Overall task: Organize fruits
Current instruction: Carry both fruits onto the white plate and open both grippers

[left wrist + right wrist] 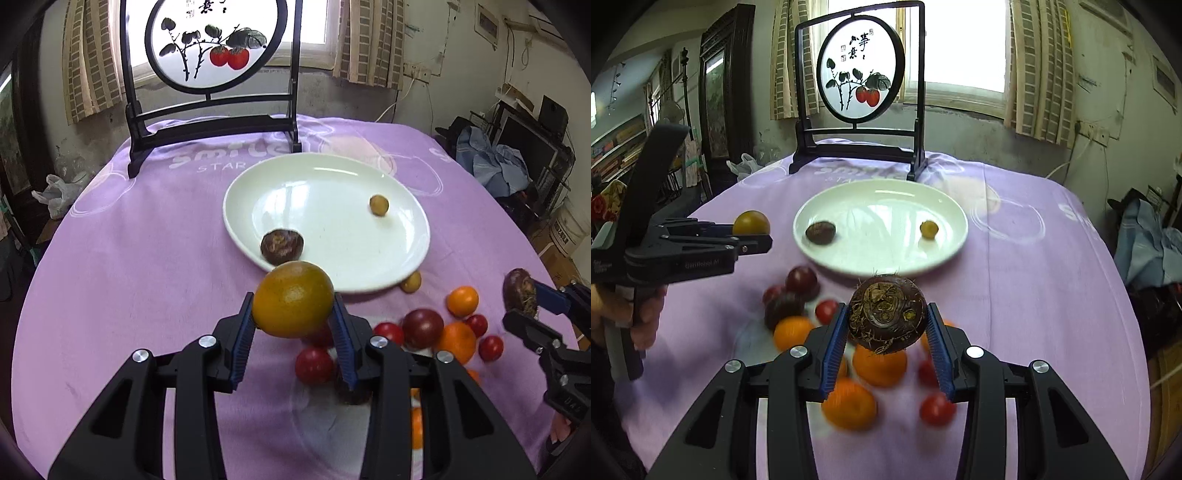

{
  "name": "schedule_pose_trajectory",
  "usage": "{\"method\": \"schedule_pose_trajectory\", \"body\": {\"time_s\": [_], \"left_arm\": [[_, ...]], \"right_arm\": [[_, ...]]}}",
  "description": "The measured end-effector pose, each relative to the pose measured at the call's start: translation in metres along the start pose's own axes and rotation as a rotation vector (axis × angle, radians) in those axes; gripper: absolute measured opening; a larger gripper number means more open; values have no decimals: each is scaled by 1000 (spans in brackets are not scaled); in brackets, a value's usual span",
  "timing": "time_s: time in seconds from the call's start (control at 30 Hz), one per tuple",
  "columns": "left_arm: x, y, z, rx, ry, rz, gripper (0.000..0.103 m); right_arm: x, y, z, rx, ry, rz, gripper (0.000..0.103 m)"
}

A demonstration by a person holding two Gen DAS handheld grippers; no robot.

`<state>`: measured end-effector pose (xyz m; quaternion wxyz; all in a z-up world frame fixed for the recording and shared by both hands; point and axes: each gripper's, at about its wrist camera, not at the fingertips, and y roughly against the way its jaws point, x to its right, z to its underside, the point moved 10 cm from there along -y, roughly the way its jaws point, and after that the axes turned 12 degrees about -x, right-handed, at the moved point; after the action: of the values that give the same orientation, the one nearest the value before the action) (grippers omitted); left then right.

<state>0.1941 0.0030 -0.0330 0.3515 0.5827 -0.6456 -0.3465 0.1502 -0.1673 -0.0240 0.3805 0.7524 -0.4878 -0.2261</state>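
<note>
My left gripper (293,317) is shut on a greenish-orange citrus fruit (292,298), held above the cloth just in front of the white plate (332,173). My right gripper (888,328) is shut on a dark brown water chestnut (887,313), held above a loose pile of oranges (880,363), cherry tomatoes (936,408) and dark plums (801,279). The plate (879,192) holds another brown water chestnut (820,232) and a small yellow fruit (928,229). The left gripper (753,238) with its citrus (751,222) shows at the left of the right wrist view.
A purple cloth (129,240) covers the round table. A black-framed painted screen (210,74) stands at the back. One small yellow fruit (411,282) lies on the cloth by the plate's near rim. Clutter and furniture stand beyond the table's right edge (517,155).
</note>
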Motion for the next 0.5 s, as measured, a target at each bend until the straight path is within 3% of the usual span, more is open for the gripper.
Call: {"method": "schedule_pose_trajectory", "body": {"time_s": [0.13, 0.47, 0.5], "left_arm": [[2, -21, -30, -5, 40, 6, 39], [-1, -82, -53, -90, 67, -9, 40], [0, -84, -54, -88, 64, -10, 45]], "right_arm": [[-1, -36, -35, -19, -10, -1, 43], [-11, -104, -58, -111, -2, -12, 43], [-11, -106, -59, -110, -8, -20, 51]]}}
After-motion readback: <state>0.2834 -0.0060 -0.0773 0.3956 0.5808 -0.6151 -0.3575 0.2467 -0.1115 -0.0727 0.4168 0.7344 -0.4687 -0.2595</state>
